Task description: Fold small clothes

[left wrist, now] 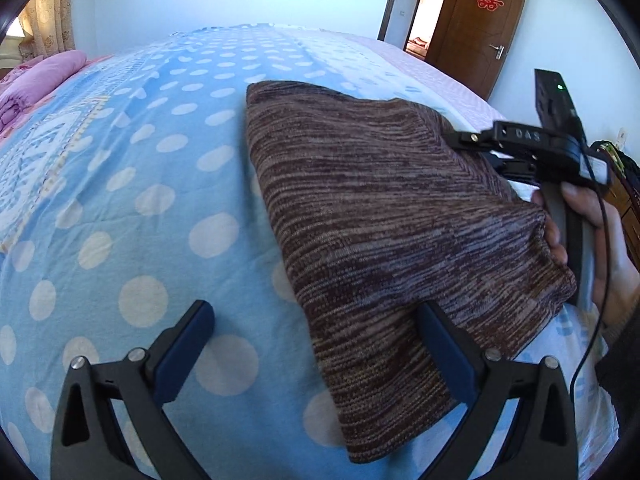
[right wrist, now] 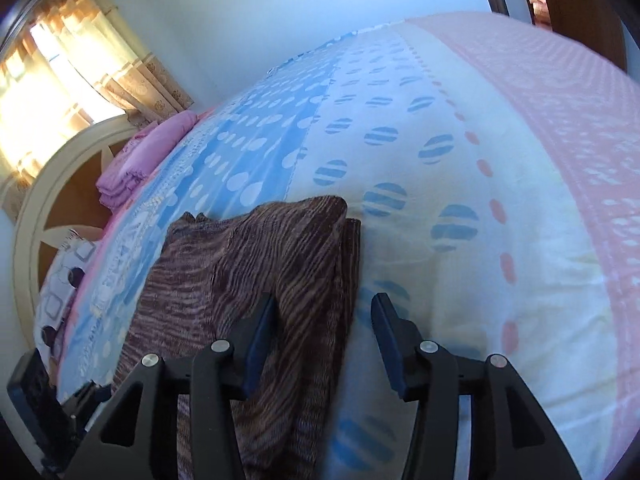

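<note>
1. The left gripper (left wrist: 316,354) hangs over the near edge of the brown knit garment (left wrist: 380,216); its jaws stand wide apart, gripping nothing.
2. The right gripper (right wrist: 324,344) has its jaws apart too, the garment's edge between them but loose.
3. The garment lies folded on the bed (left wrist: 132,184); a fold looks just laid.
4. Next: likely regrip an edge for another fold, or smooth it.

Open R tongs (right wrist: 322,344) over brown knit (right wrist: 256,264)
</note>
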Available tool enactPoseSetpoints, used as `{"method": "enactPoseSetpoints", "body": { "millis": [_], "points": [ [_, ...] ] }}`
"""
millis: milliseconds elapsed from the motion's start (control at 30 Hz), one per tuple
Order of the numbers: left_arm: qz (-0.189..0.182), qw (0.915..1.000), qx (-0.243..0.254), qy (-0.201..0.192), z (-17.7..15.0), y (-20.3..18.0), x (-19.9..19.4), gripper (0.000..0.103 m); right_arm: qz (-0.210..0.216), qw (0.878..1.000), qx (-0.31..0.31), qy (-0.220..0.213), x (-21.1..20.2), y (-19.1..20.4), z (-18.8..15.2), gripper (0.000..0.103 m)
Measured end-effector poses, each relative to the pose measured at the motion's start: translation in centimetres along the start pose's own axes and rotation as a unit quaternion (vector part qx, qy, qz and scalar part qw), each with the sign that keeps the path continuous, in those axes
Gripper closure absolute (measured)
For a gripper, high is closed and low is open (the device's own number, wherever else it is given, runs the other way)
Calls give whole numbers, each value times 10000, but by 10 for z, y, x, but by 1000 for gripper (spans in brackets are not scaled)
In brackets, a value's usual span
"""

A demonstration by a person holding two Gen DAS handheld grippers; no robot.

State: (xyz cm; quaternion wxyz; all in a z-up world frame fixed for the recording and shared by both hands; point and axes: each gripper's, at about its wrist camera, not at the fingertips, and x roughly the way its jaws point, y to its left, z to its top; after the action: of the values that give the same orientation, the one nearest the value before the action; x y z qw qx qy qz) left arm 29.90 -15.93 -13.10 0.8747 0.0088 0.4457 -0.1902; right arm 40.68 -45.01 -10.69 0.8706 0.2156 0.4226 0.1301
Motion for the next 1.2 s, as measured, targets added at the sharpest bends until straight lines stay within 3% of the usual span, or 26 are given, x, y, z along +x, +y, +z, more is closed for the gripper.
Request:
{"method": "enactPoseSetpoints", "body": {
  "millis": [267, 400, 567, 667, 700, 967, 1133, 1200],
  "points": [
    [-54, 10000, 44, 14, 3, -3, 4, 0, 396, 9992, 4, 105, 19, 2, 12, 53],
    [-107, 9999, 64, 4, 5, -3, 5, 2, 442, 9988, -76, 188, 23, 5, 11, 69],
    [-214, 9996, 149, -42, 4, -8, 3, 10, 757, 9967, 161, 237, 23, -5, 10, 75],
    [-325, 9992, 198, -105, 3, -10, 0, 22, 829, 9961, 198, 220, 23, -6, 10, 76],
    [-442, 9986, 245, -126, 2, -12, -1, 36, 816, 9963, 183, 199, 23, -6, 9, 76],
    [-345, 9988, 292, -163, 2, -20, -2, 49, 477, 9988, -74, 113, 24, 2, 6, 77],
    [-201, 9993, 316, -96, 4, -24, -14, 82, 280, 9996, 13, -20, 11, 12, 4, 81],
    [-144, 9990, 388, -141, 5, -25, -23, 85, 362, 9992, 36, -176, 0, 18, 0, 82]
  ]
}}
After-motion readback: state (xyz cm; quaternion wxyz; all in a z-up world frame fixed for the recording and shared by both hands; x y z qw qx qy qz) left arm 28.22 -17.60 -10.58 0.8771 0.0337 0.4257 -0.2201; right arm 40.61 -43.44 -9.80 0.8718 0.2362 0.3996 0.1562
